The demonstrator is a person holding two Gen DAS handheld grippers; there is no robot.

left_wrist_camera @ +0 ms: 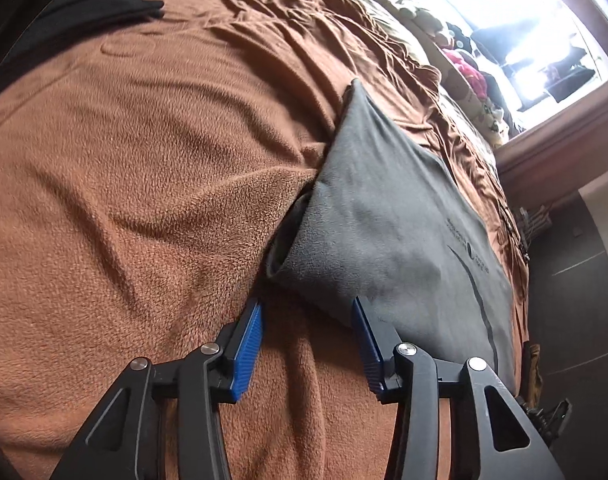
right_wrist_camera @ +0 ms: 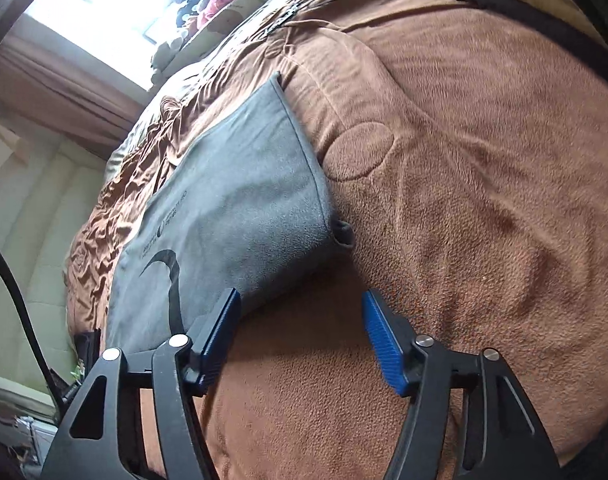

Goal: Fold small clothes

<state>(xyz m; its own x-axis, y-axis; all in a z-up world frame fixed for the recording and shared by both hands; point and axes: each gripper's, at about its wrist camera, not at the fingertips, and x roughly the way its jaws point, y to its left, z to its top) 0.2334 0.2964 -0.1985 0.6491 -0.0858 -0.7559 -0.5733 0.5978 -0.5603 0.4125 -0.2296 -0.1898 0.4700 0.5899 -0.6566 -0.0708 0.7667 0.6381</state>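
**Both Grippers Poised at the Garment's Near Edge**

A brown fleece blanket (left_wrist_camera: 124, 184) covers the bed. The grey garment (left_wrist_camera: 384, 216) lies flat on it, long axis running away from both cameras toward the window (left_wrist_camera: 516, 32). The near hem sits just ahead of each tool. The left gripper (left_wrist_camera: 307, 322) has its jaws released, straddling the near corner, one pad at the cloth edge. The right gripper (right_wrist_camera: 301, 312) is likewise released, one pad over the hem, the other over bare blanket. Neither grips cloth. Both hands appear equally near.
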